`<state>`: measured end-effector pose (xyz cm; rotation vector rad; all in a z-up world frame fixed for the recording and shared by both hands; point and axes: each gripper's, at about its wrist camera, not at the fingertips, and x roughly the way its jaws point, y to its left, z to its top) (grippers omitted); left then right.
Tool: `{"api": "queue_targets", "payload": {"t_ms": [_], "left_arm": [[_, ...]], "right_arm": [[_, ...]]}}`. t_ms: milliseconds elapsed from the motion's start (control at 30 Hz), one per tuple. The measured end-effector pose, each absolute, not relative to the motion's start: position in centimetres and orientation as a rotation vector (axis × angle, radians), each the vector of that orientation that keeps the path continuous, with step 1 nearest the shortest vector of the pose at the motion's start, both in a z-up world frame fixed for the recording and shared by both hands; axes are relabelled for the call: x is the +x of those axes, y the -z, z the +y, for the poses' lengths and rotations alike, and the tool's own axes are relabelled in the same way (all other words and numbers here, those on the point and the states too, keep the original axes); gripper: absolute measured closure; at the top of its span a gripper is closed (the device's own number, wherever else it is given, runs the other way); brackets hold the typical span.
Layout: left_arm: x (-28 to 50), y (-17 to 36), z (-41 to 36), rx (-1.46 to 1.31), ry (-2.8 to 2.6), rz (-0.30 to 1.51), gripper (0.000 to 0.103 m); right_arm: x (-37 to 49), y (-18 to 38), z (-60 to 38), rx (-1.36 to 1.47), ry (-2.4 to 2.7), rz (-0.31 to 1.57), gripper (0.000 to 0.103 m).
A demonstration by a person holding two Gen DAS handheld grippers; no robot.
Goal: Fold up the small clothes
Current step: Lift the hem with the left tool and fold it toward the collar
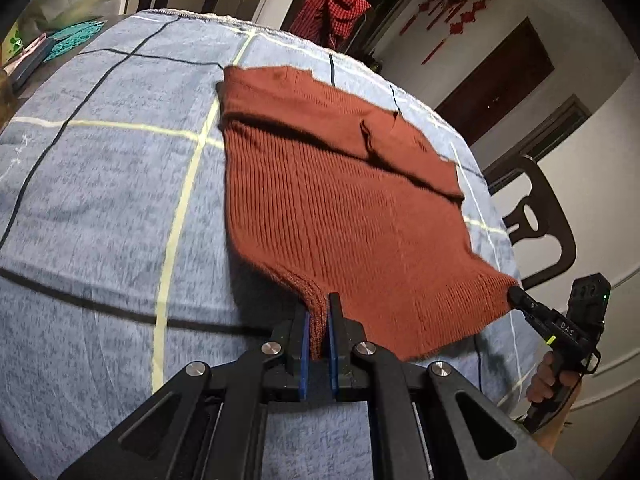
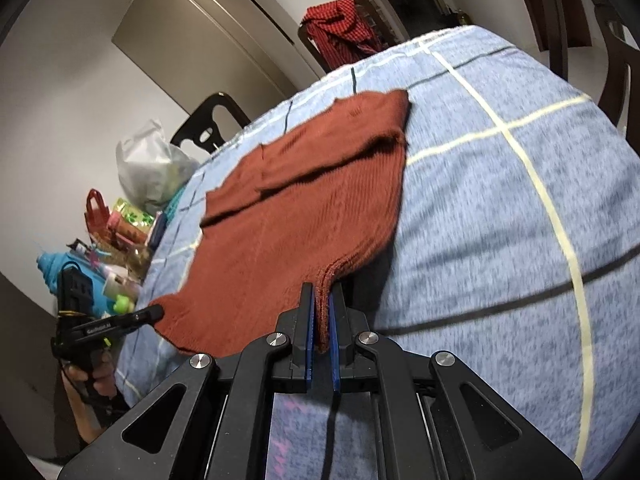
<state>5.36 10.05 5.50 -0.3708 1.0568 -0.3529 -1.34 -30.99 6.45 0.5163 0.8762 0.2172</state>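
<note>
A rust-brown ribbed knit sweater (image 1: 320, 184) lies on the blue checked cloth, its sleeves folded across the far part. My left gripper (image 1: 319, 300) is shut on the sweater's near left hem corner, which is lifted off the cloth. In the right wrist view the same sweater (image 2: 304, 200) shows, and my right gripper (image 2: 321, 292) is shut on the near right hem corner, also raised. The right gripper (image 1: 516, 294) appears at the right of the left wrist view, pinching its corner; the left gripper (image 2: 156, 313) appears at the left of the right wrist view.
The blue checked cloth (image 1: 100, 200) covers the table. A red checked garment (image 1: 332, 4) hangs over a chair at the far side. Dark chairs (image 1: 536, 220) stand around. Bags, bottles and small items (image 2: 120, 232) crowd the table's left end. A hand (image 1: 550, 376) holds the right gripper's handle.
</note>
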Motion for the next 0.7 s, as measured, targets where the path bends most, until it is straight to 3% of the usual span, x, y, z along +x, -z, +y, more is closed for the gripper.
{"api": "queue_targets", "payload": {"t_ms": [700], "left_arm": [[13.0, -8.5, 10.4, -0.431, 0.362, 0.969, 0.094]], "right_arm": [[6.0, -9.7, -32.1, 0.512, -0.226, 0.844, 0.097]]}}
